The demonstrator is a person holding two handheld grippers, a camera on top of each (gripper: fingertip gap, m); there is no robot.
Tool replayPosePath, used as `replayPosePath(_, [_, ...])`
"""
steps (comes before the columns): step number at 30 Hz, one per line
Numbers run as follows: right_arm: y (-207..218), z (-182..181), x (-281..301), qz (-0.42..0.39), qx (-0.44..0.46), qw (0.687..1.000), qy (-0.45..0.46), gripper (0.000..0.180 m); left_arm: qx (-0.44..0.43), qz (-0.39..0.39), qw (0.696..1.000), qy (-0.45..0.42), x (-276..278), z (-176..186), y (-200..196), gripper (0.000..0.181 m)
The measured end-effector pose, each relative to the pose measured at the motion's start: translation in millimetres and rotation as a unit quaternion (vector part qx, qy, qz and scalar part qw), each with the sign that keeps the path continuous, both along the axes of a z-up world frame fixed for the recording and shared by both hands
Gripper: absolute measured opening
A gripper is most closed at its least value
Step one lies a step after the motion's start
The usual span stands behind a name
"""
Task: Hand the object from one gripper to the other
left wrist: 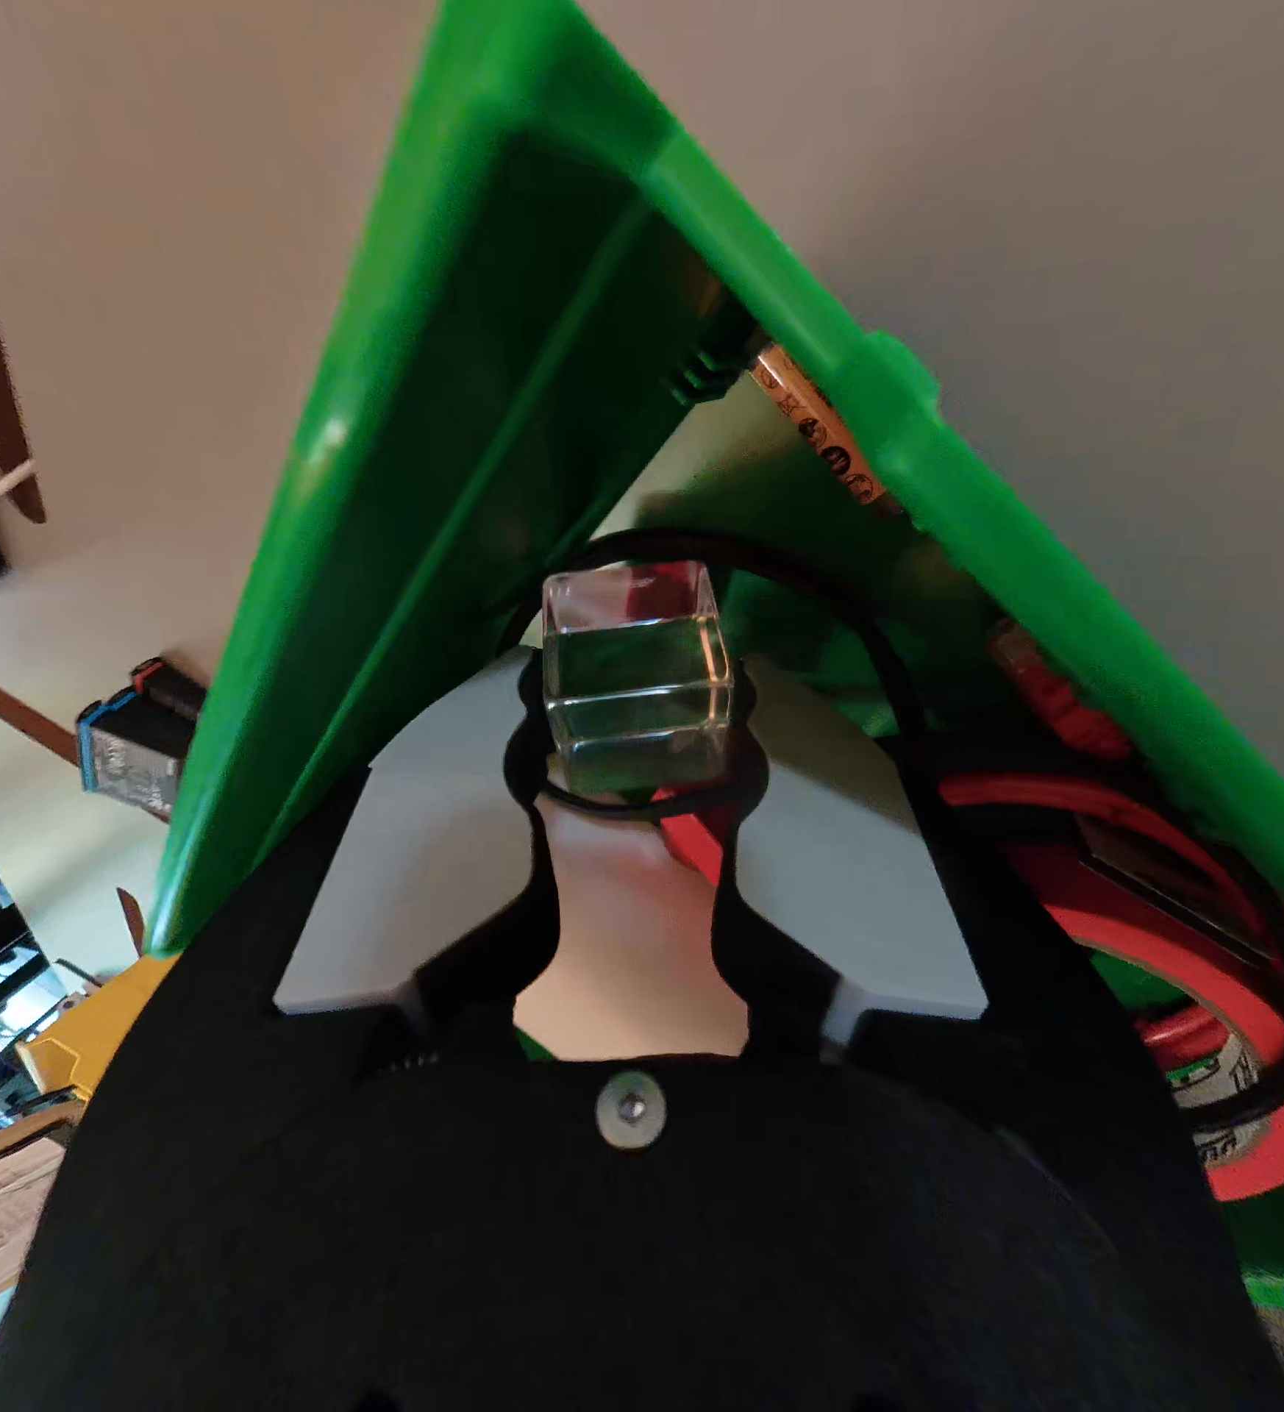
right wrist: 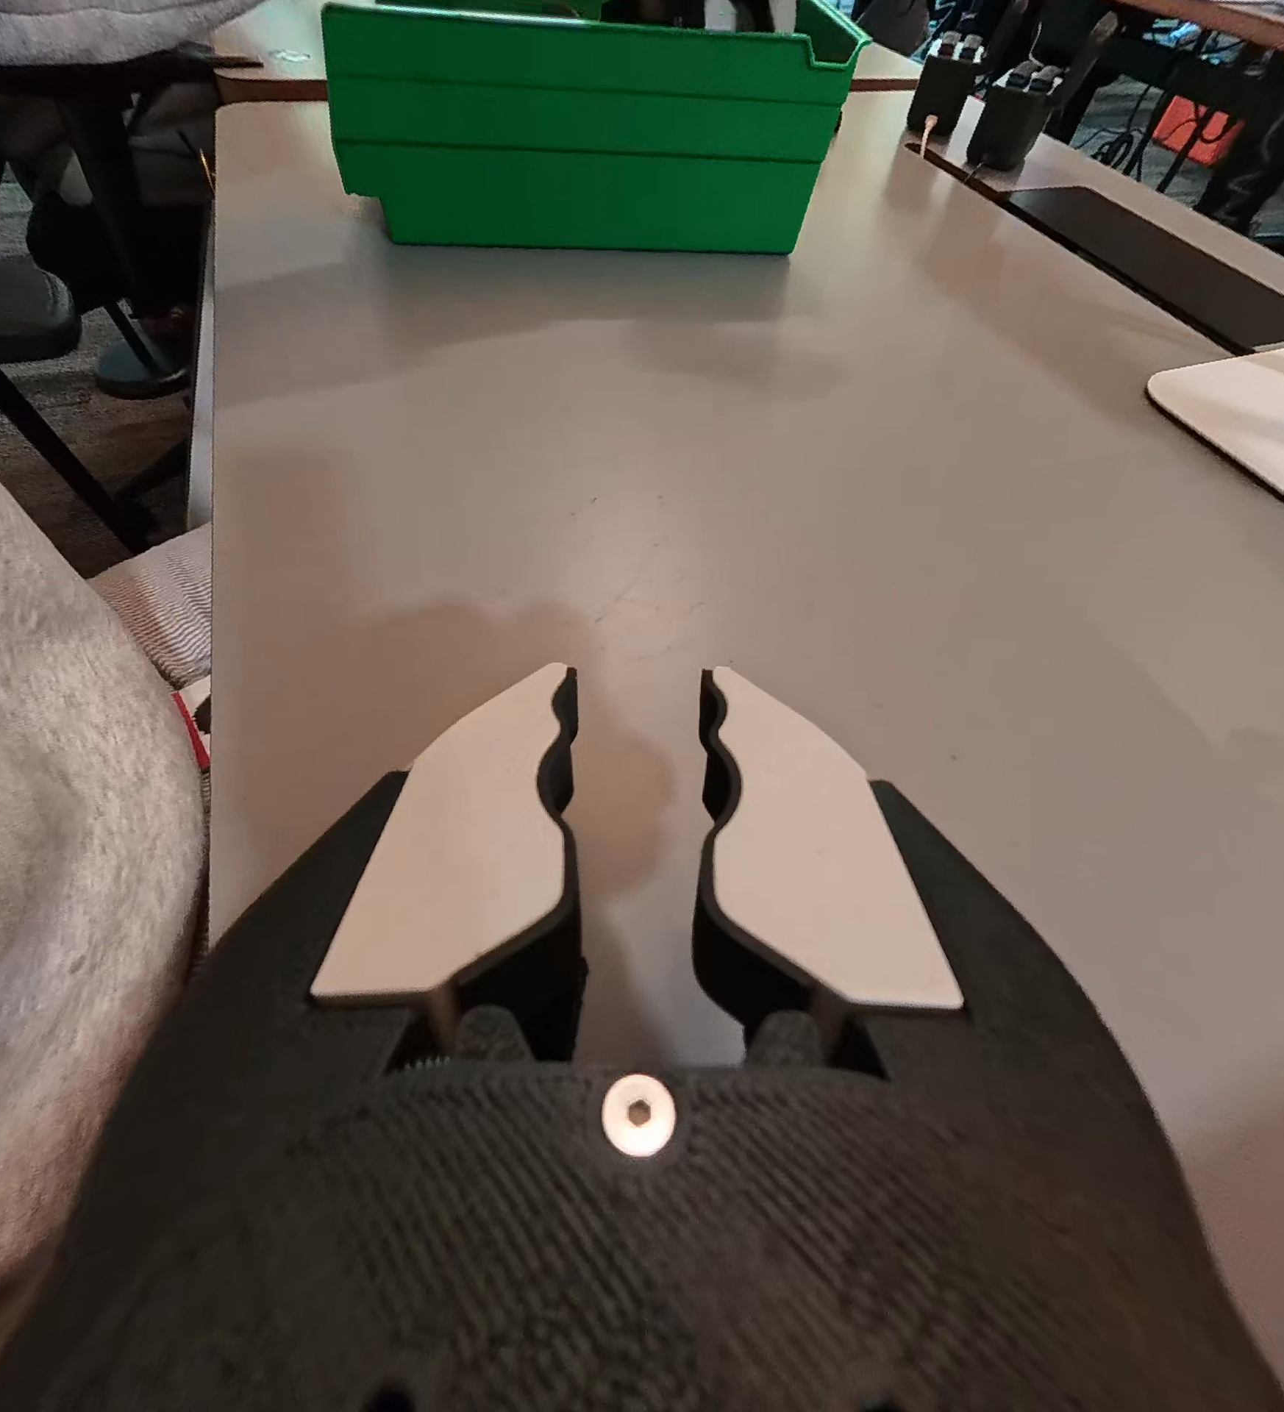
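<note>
Clear cube clamped in my left gripper over the green bin; right gripper spread empty, well short of that bin: handover pending.

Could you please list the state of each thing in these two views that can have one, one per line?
Left gripper: shut on the clear cube, above the bin.
Clear cube: held between the fingertips, lifted.
Right gripper: open, empty, low over the table.
Green bin: upright on the table, open-topped.
Red tape roll: lying inside the bin.
Black cable: looped inside the bin.
</note>
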State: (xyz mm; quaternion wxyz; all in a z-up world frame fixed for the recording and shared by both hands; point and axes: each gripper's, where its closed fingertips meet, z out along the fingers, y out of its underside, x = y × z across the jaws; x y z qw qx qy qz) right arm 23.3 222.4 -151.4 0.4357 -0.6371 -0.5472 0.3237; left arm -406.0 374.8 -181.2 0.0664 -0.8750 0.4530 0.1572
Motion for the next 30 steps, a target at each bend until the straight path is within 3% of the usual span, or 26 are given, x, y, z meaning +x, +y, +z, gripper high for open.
replayPosePath(1, [0.5,0.6,0.3,-0.001,-0.002,1.0,0.003,0.031,0.013,-0.001,1.0,-0.009,1.6,6.8,1.0,0.047])
replayPosePath(5, [2.5,2.4,1.3,-0.005,-0.012,1.0,0.01,0.031,0.071,0.012,0.992,-0.106,14.9,43.0,-0.2,0.047])
replayPosePath(9, [3.4,2.1,1.1,-0.006,-0.017,1.0,0.01,0.031,0.158,0.034,0.956,-0.245,24.9,90.4,-1.7,0.046])
replayPosePath(14, [4.6,0.4,0.5,-0.01,-0.016,1.0,0.005,0.03,0.257,0.044,0.87,-0.419,58.1,155.5,-16.7,0.046])
replayPosePath(17, [6.1,1.5,0.8,-0.017,-0.011,1.0,0.007,0.033,0.261,0.024,0.809,-0.525,115.3,187.2,-42.6,0.046])
replayPosePath(22, [-9.1,28.6,-4.8,0.026,-0.002,0.996,0.085,0.058,0.146,-0.012,0.704,-0.695,246.9,194.2,-99.1,0.046])
replayPosePath(28, [-37.7,72.1,-0.1,0.08,0.093,0.977,0.174,0.074,-0.146,-0.001,0.548,-0.824,379.0,142.5,-168.5,0.045])
replayPosePath(30, [-46.8,74.4,2.0,0.094,0.101,0.975,0.175,0.073,-0.213,0.015,0.53,-0.821,404.1,120.9,-184.5,0.045])
